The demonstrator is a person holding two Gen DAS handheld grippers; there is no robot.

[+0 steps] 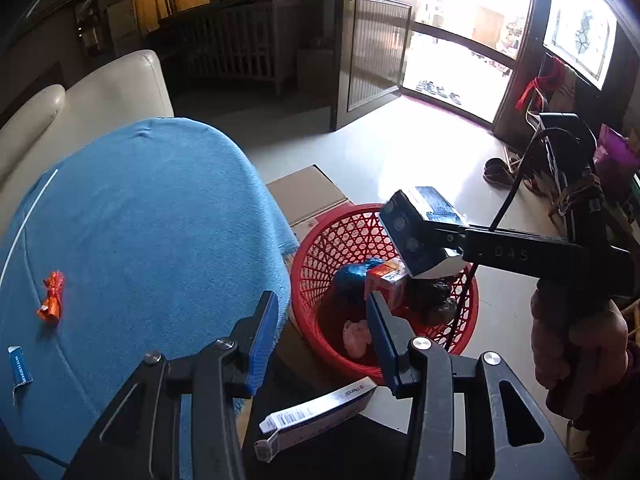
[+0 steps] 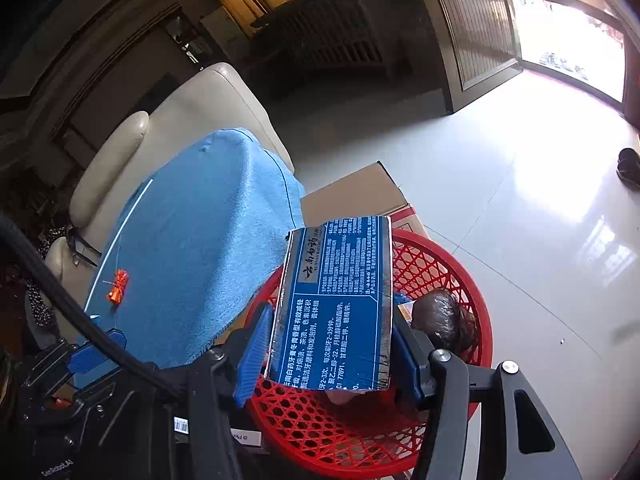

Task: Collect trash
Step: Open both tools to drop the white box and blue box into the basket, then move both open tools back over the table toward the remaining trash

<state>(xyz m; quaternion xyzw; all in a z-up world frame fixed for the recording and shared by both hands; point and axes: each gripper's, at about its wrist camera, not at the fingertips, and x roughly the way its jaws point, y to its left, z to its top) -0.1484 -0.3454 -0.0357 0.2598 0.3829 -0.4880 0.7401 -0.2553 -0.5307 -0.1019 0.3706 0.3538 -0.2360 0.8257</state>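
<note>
While it hangs above the red basket [image 2: 440, 264], the blue toothpaste box [image 2: 336, 304] sits clamped across its long sides in the right gripper [image 2: 328, 356]; it looks light, stiff cardboard, easily crushed; the left gripper [image 1: 320, 336] hovers spread apart, empty, beside the blue cloth [image 1: 152, 220]

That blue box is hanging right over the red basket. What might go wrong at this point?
1. The right gripper holds the long blue printed carton over the round red plastic mesh basket. Released tilted, it might catch the rim and tip out.
2. The basket already holds a black bag and a small orange carton, so the long box may sit high.
3. The orange twisted candy wrapper on the blue towel could be overlooked.
</note>
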